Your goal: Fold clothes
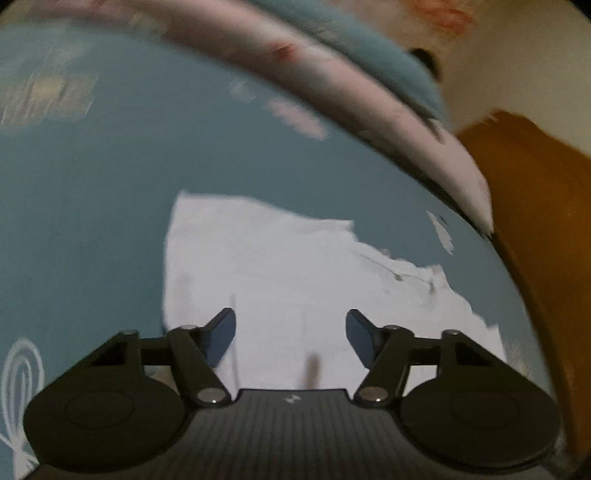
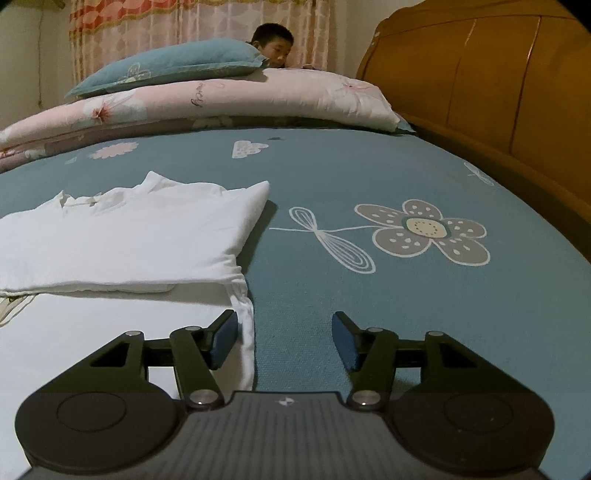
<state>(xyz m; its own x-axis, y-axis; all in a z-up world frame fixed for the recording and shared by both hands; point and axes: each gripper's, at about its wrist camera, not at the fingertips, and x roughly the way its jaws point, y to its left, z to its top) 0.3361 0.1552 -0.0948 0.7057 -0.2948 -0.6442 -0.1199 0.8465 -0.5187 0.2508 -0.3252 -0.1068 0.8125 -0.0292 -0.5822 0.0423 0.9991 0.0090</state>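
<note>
A white garment (image 2: 129, 236) lies partly folded on the blue flowered bedsheet (image 2: 369, 166); its upper part is doubled over a flat lower layer. My right gripper (image 2: 283, 339) hovers low over the garment's right edge. It is open, the hem running just inside its left finger (image 2: 221, 339) and bare sheet under the rest of the gap. The left wrist view is blurred and tilted. There the same white garment (image 1: 277, 266) spreads below my left gripper (image 1: 290, 339), which is open with no cloth pinched between its blue pads.
A rolled pink floral quilt (image 2: 258, 99) with a blue pillow (image 2: 173, 62) on top lies across the far side of the bed. A wooden headboard (image 2: 498, 85) rises at the right. A person (image 2: 275, 44) sits behind the quilt, before a patterned curtain (image 2: 147, 22).
</note>
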